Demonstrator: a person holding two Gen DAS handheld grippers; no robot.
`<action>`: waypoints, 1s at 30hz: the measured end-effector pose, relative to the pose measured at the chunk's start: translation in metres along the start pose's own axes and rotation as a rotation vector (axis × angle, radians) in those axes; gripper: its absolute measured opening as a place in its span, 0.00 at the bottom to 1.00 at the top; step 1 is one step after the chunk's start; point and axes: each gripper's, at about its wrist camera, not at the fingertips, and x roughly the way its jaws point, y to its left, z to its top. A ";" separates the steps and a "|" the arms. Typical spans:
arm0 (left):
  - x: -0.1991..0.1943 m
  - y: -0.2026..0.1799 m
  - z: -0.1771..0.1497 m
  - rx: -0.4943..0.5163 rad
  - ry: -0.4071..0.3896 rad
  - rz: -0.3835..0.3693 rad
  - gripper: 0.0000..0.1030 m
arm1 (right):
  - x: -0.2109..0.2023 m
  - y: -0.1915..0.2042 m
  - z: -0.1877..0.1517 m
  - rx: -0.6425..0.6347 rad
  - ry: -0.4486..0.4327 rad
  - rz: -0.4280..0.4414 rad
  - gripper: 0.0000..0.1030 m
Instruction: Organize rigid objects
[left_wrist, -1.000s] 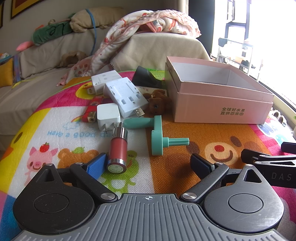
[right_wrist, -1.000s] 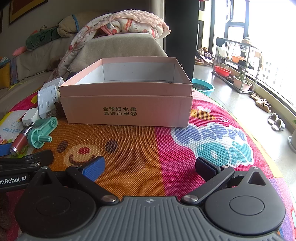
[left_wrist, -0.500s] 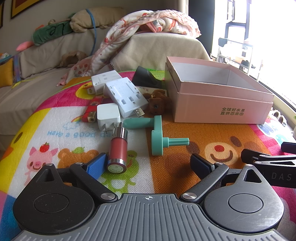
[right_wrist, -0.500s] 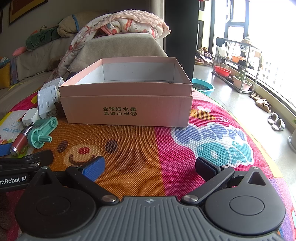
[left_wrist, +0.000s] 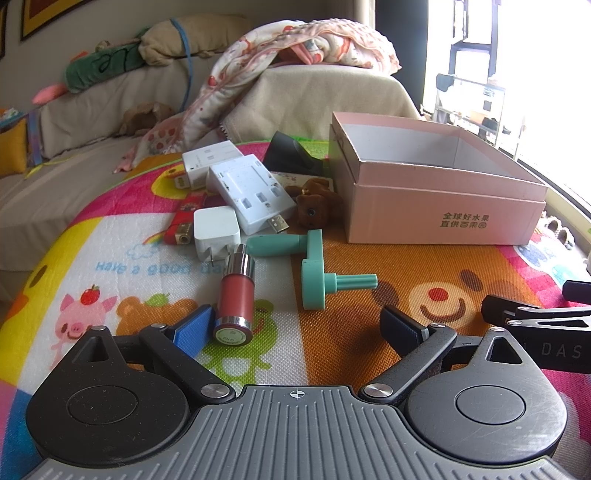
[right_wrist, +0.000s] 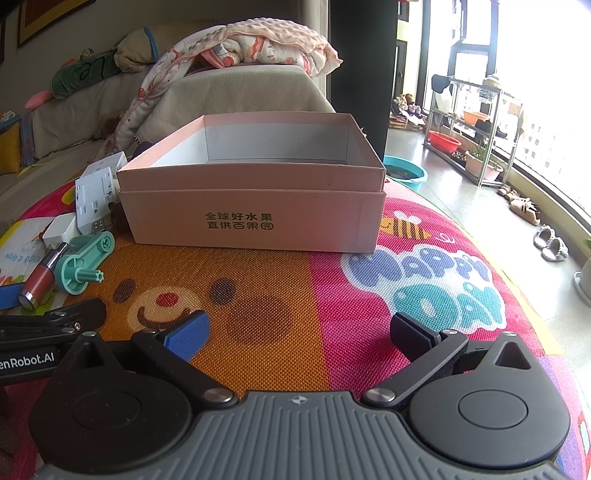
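An open pink cardboard box (left_wrist: 443, 214) (right_wrist: 255, 218) stands on the colourful play mat, its inside bare as far as I see. Left of it lie a teal crank handle (left_wrist: 314, 273) (right_wrist: 86, 262), a red lipstick tube (left_wrist: 236, 295) (right_wrist: 38, 277), a white charger cube (left_wrist: 216, 232), two white USB hubs (left_wrist: 251, 192), a red lighter (left_wrist: 181, 225), a small brown bear toy (left_wrist: 317, 206) and a black object (left_wrist: 291, 155). My left gripper (left_wrist: 295, 328) is open just short of the lipstick and crank. My right gripper (right_wrist: 297, 336) is open over the mat, in front of the box.
The play mat (right_wrist: 406, 280) rounds off at its edges. A covered sofa (left_wrist: 92, 110) with blankets and plush toys stands behind. To the right are bare floor, a teal basin (right_wrist: 404, 173), a shelf rack (right_wrist: 476, 129) and slippers (right_wrist: 550, 247) by the window.
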 end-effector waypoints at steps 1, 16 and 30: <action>0.000 0.000 0.000 0.000 0.000 0.000 0.96 | 0.000 0.000 0.000 0.001 0.000 0.000 1.00; -0.002 0.002 0.000 -0.011 -0.005 -0.029 0.95 | 0.000 -0.001 0.001 0.008 0.003 0.010 1.00; -0.021 0.071 0.018 -0.127 -0.060 -0.128 0.87 | 0.003 -0.002 0.012 -0.016 0.097 0.029 1.00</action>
